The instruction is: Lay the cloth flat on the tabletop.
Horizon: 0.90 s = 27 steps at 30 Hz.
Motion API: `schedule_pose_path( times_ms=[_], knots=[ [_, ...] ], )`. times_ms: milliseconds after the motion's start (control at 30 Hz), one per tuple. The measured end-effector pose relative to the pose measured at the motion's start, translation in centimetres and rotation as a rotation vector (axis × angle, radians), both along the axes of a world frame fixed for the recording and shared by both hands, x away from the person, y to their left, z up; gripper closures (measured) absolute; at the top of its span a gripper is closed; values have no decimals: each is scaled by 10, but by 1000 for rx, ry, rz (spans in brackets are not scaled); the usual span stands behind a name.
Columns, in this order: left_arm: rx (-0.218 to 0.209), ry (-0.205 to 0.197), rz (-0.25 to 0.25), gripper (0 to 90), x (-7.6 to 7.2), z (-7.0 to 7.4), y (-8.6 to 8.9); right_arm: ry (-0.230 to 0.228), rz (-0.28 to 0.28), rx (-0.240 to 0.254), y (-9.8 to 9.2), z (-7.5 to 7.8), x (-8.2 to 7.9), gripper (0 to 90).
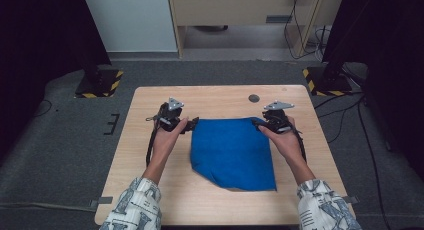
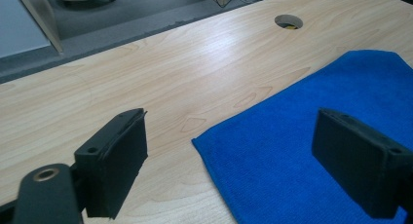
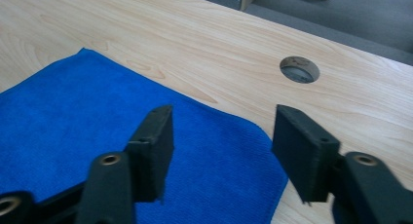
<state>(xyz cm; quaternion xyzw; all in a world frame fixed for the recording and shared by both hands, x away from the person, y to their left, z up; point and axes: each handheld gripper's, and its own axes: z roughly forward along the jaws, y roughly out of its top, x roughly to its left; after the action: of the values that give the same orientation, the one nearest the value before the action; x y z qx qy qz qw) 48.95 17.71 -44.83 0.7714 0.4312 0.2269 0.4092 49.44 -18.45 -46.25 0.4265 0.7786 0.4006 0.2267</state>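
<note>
A blue cloth [image 1: 232,152] lies flat on the wooden table [image 1: 150,190], its near left corner folded or cut at a slant. My left gripper [image 1: 189,124] sits at the cloth's far left corner, open; in the left gripper view the cloth corner [image 2: 204,143] lies between the two jaws, on the table. At the cloth's far right corner my right gripper [image 1: 258,123] is open too; its jaws straddle that corner [image 3: 265,136] in the right gripper view. Neither gripper holds anything.
A round cable hole [image 1: 254,98] is in the table behind the cloth, also seen as the hole [image 3: 299,69] in the right gripper view. Beyond the table are grey carpet, two stands with striped bases [image 1: 98,84] and a wooden cabinet [image 1: 240,10].
</note>
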Motion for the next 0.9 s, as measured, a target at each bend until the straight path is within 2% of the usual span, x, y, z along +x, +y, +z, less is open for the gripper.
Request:
schedule_pose_path(
  times_ms=[133,467,900],
  knots=[
    [19,4,-14,115,-1,-1,-1,10,34,9,6,0,-6,495],
    [22,2,-22,112,-2,-1,3,21,150,18,35,2,-27,607],
    [7,12,-10,113,-4,-8,15,29,264,20,71,1,-45,669]
  ],
)
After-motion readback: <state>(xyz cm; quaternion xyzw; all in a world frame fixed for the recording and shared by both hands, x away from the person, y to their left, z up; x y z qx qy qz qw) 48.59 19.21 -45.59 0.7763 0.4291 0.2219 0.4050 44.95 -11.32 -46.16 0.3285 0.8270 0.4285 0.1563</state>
